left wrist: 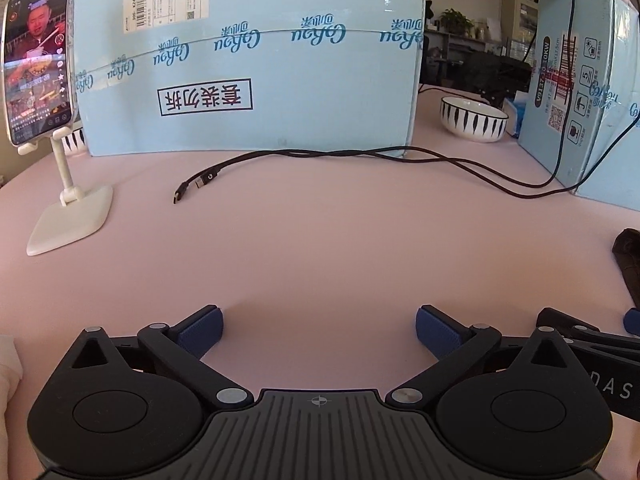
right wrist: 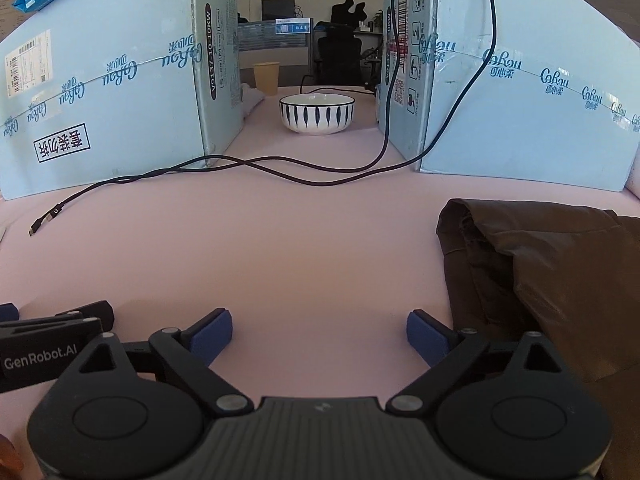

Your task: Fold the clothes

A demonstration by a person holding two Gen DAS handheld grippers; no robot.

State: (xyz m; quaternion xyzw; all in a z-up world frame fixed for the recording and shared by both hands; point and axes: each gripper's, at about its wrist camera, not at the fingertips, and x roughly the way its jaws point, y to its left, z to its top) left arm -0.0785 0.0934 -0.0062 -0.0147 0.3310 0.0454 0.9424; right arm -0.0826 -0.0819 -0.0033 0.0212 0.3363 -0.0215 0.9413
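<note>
A dark brown garment (right wrist: 552, 280) lies crumpled on the pink table at the right of the right wrist view; its edge also shows at the far right of the left wrist view (left wrist: 628, 260). My right gripper (right wrist: 319, 334) is open and empty, just left of the garment, its right finger close to the cloth. My left gripper (left wrist: 319, 332) is open and empty over bare table, left of the right gripper, whose body (left wrist: 592, 344) shows at that view's right edge.
Two light blue cartons (left wrist: 248, 60) (right wrist: 520, 92) stand at the back. A striped bowl (right wrist: 316, 114) sits between them. A black cable (left wrist: 320, 160) runs across the table. A phone on a white stand (left wrist: 38, 64) stands at the far left.
</note>
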